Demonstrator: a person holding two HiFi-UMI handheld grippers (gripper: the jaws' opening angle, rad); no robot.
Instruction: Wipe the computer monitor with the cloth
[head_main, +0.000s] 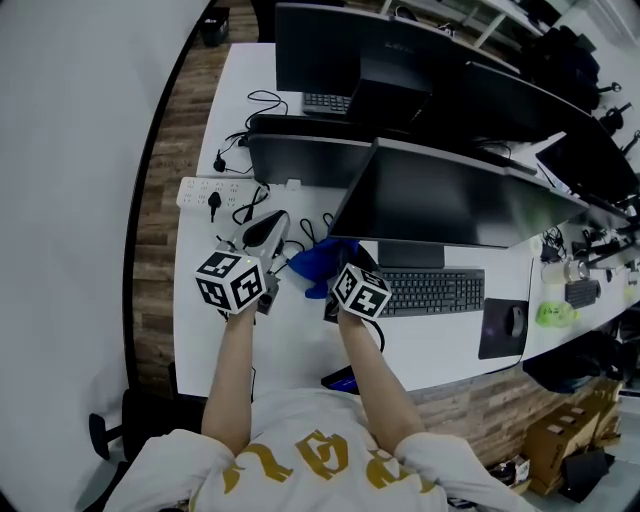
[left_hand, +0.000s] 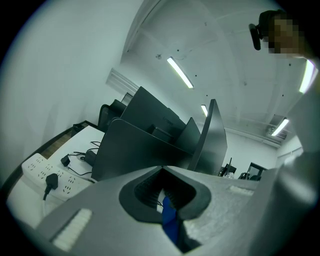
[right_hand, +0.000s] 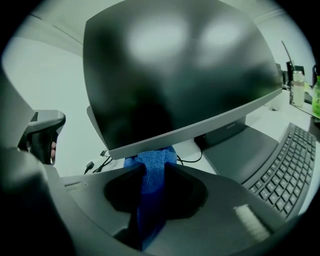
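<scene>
Left gripper view: the left claw is pressed together, with a thin strip of blue cloth pinched in the seam near the base of its jaws. A white power strip lies ahead of it to the left, and the backs of dark screens stand beyond its tips. Right gripper view: the right claw is clamped on the same cloth, which runs up between its jaws and bulges out past the tips. The monitor stands just beyond, its lower edge directly above the bulge, its screen dark. A keyboard lies to the claw's right. Head view: both claws sit side by side over the white desk. The cloth is bunched between them, below the monitor's lower left corner.
</scene>
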